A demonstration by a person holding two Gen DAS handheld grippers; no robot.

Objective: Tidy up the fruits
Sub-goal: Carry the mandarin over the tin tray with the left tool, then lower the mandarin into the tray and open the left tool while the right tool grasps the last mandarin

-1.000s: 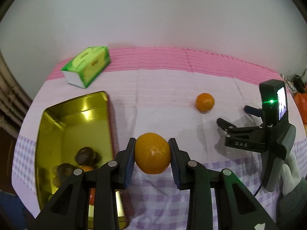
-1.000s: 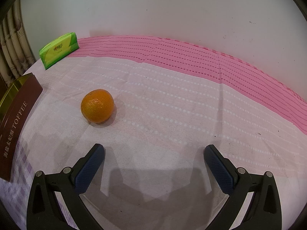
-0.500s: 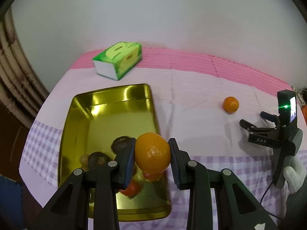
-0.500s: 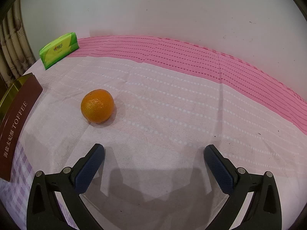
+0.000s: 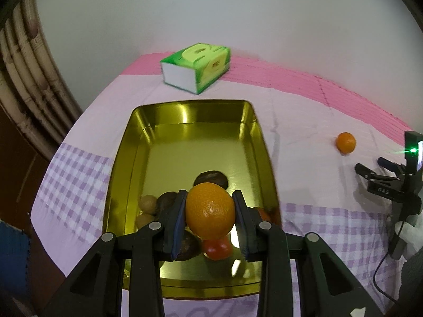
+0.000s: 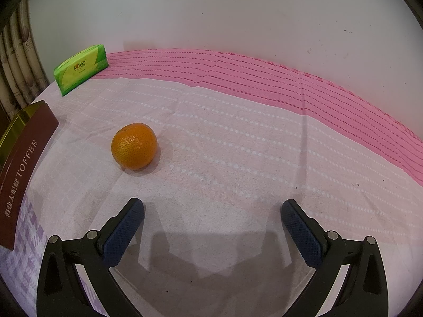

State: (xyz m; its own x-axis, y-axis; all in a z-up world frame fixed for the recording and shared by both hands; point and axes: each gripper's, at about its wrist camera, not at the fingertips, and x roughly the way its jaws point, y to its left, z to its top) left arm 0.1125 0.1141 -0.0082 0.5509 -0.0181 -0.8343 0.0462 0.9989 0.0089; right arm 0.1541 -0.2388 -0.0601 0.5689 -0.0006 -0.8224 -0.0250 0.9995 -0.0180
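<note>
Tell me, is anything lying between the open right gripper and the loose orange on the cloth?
No. In the right wrist view only bare tablecloth separates the right gripper from the orange, which sits ahead and left of its fingers.

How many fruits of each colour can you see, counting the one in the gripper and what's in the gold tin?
Orange: 2, the tangerine in the left gripper and the tangerine on the cloth
Dark brown: 3, in the gold tin
Tan: 2, in the tin
Red: 1, a tomato-like fruit in the tin; more may be hidden
Total: 8 visible
</note>
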